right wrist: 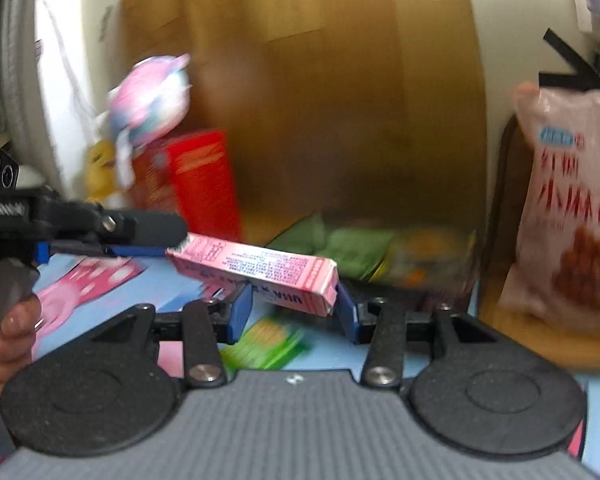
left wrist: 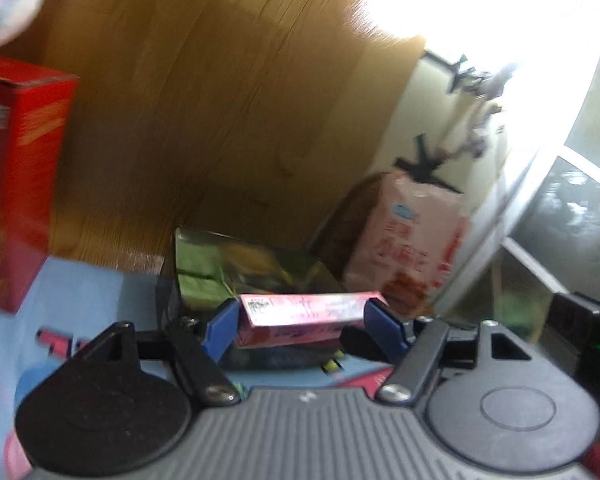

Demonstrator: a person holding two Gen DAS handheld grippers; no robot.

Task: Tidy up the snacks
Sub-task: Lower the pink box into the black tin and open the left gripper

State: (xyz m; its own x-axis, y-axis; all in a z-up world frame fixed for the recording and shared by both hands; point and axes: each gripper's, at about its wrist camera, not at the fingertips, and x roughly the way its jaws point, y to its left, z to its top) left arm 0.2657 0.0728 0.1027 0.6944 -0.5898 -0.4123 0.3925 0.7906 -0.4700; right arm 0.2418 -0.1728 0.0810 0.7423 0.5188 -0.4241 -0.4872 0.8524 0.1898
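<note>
1. Where the left wrist view looks along its blue-padded fingers, the left hand-held gripper (left wrist: 303, 326) is clenched on a long pink printed cardboard snack box (left wrist: 300, 314), gripping it end to end.
2. Seen from the right wrist view, that box (right wrist: 256, 270) hangs tilted above the bench (right wrist: 168, 292), which wears a light blue cover with pink patterns.
3. Below the box, the right hand-held gripper (right wrist: 290, 312) stands released, its pads apart and holding nothing.
4. Against the wooden back panel (right wrist: 332, 100) lie green snack packets (right wrist: 356, 252) in a clear container.
5. At the bench's right edge stands a pale pink snack bag (right wrist: 572, 208); at the left, a red carton (right wrist: 204, 184) beside a pink plush toy (right wrist: 152, 96).
</note>
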